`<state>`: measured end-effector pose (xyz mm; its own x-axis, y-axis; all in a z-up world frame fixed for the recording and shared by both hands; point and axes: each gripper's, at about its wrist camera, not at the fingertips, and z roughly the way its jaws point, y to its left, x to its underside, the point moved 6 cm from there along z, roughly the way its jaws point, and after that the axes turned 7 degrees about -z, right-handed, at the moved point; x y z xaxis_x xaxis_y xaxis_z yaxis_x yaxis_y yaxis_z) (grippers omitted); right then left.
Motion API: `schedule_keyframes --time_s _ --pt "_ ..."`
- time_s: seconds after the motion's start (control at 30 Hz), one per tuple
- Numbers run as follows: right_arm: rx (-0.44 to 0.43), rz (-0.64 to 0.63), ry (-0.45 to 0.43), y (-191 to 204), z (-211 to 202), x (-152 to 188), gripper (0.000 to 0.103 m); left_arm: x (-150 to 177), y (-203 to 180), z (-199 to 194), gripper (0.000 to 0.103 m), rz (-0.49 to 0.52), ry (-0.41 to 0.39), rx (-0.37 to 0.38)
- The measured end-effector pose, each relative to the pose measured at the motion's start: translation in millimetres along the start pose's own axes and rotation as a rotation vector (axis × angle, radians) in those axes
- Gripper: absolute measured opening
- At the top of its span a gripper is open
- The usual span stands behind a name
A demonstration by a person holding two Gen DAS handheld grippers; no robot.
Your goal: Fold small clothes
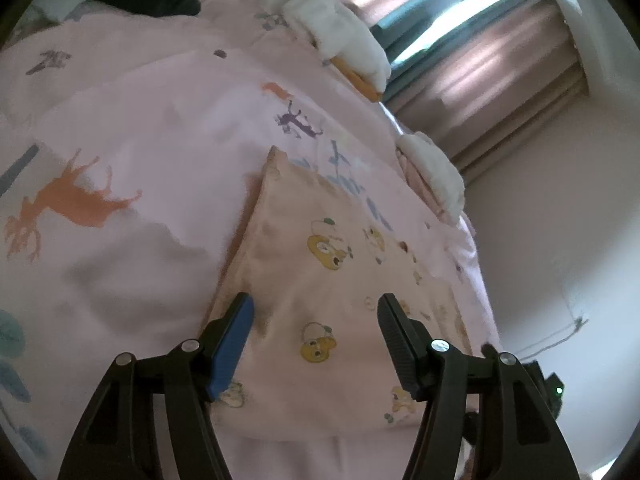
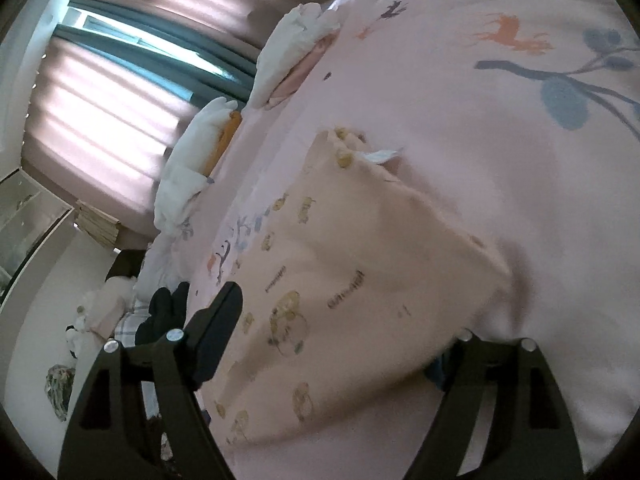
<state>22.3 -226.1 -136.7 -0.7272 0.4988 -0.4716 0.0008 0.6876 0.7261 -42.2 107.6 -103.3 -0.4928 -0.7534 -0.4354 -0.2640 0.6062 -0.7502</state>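
Only the right view shows the garment's (image 2: pixel 360 280) tag (image 2: pixel 378 156) — left doesn't.

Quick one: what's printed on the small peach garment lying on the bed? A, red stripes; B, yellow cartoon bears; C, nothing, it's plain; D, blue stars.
B: the small peach garment carries little yellow cartoon bear heads scattered over its fabric, seen between the open fingers of the left hand-held gripper; it lies on the pink deer-print bedcover.
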Motion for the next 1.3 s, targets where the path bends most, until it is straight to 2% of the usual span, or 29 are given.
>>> schedule_keyframes --time_s 0.07,0.1,0.13,0.17,0.2,0.23,0.33,0.5,0.6,0.77,0.8,0.83,0.9,0.93,1.03,1.2,1.3 --pt "-0.025 0.013 0.002 3 7 -6 0.072 1 2 0 0.063 -0.004 0.008 0.002" --pt "-0.033 0.02 0.009 4 13 -9 0.064 1 4 0 0.063 0.0 0.013 -0.002" --pt "-0.023 0.025 0.012 2 18 -12 0.051 1 6 0 0.063 0.006 0.016 -0.019" --pt "0.014 0.021 0.011 -3 22 -13 0.042 1 8 1 0.063 0.015 0.019 -0.031" --pt "0.065 -0.001 0.011 -7 27 -13 0.022 3 9 1 0.063 0.036 0.024 -0.04" --pt "0.118 -0.022 0.014 -12 30 -10 0.011 4 9 0 0.063 0.049 0.024 -0.042" --pt "0.117 -0.064 -0.024 -15 25 -5 0.011 5 12 -4 0.061 0.042 0.024 -0.048" --pt "0.143 -0.093 -0.012 -14 24 -5 0.01 2 20 -6 0.056 -0.009 0.04 -0.026" --pt "0.125 -0.08 -0.016 -19 24 -7 0.008 3 22 -9 0.055 0.004 0.048 -0.03" --pt "0.152 -0.101 -0.026 -14 31 -9 0.007 3 24 -11 0.054 -0.007 0.048 -0.03" --pt "0.163 -0.11 -0.025 -12 31 -9 0.007 4 25 -12 0.047 -0.008 0.042 -0.048" --pt "0.177 -0.123 -0.025 -9 31 -9 0.009 5 26 -10 0.042 0.005 0.036 -0.091" --pt "0.217 -0.161 -0.025 -3 32 -10 0.01 7 28 -6 0.025 0.051 0.038 -0.169" --pt "0.252 -0.202 -0.029 4 31 -11 0.011 8 27 -5 0.023 0.083 0.03 -0.205" --pt "0.279 -0.282 -0.055 21 27 -14 0.011 8 29 -7 0.022 0.083 0.028 -0.21" --pt "0.176 -0.284 -0.071 48 19 -26 0.011 6 36 -6 0.007 0.054 0.038 -0.218" --pt "0.138 -0.35 -0.069 71 22 -27 0.011 5 40 -7 0.006 0.045 0.05 -0.212"
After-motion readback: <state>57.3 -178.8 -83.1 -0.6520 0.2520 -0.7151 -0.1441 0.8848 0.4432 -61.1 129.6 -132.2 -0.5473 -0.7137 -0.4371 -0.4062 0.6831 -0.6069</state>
